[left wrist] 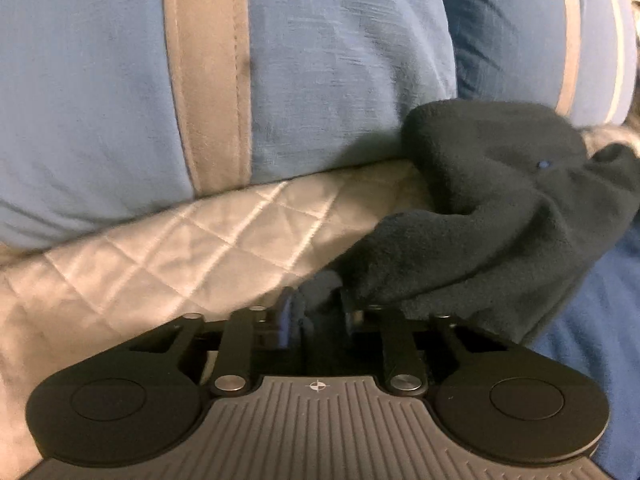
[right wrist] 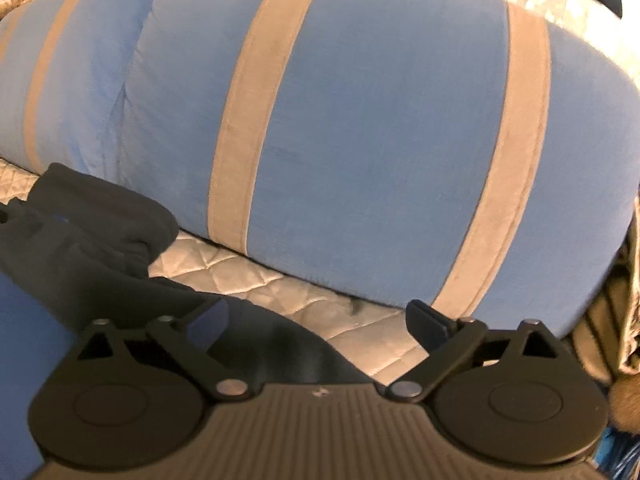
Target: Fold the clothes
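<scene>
My left gripper (left wrist: 316, 312) is pinched tight on a bit of the dark cloth (left wrist: 480, 216) — a soft, dark navy piece of clothing. It lies bunched up on the white quilted cover (left wrist: 160, 256), and part of it leans on the big blue pillow (left wrist: 100, 100) with tan stripes. My right gripper (right wrist: 320, 320) has its jaws wide apart and is not squeezing anything — an edge of the dark cloth (right wrist: 92, 236) lies under it, close to the left finger (right wrist: 208, 324). The blue pillow (right wrist: 380, 140) sits just behind.
</scene>
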Demonstrator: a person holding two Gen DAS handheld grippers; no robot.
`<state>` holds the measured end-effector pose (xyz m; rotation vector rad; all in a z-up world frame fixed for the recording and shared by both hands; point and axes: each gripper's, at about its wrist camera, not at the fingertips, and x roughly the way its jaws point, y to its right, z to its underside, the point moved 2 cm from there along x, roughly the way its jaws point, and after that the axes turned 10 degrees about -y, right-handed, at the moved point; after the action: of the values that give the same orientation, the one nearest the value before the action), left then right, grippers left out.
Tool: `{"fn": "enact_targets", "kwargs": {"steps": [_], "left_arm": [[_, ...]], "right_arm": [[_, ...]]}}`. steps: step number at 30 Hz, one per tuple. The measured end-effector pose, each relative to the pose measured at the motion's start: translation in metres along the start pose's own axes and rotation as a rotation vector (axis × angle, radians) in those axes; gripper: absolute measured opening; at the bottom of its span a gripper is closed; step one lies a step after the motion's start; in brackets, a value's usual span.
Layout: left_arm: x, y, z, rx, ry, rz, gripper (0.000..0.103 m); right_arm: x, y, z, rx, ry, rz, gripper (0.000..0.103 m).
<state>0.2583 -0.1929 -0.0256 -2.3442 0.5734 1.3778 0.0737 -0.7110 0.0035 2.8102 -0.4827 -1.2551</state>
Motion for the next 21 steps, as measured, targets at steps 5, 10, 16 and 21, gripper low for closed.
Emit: {"fn": "enact_targets", "kwargs": {"steps": [5, 10, 16, 21], "left_arm": [[-0.007, 0.018, -0.004, 0.073, -0.004, -0.218, 0.021], [-0.003, 0.027, 0.001, 0.104, 0.003, -0.296, 0.021], [0.001, 0.027, 0.001, 0.077, 0.011, -0.284, 0.021], [0.0, 0.028, 0.003, 0.061, 0.021, -0.285, 0.021]], "right_arm": [[0.02, -0.011, -0.014, -0.028, -0.006, 0.033, 0.1], [0.052, -0.034, -0.013, -0.206, -0.098, 0.065, 0.1], [0.058, -0.049, 0.009, -0.389, -0.17, 0.012, 0.099], [0.052, -0.053, -0.005, -0.364, -0.11, 0.002, 0.097]]}}
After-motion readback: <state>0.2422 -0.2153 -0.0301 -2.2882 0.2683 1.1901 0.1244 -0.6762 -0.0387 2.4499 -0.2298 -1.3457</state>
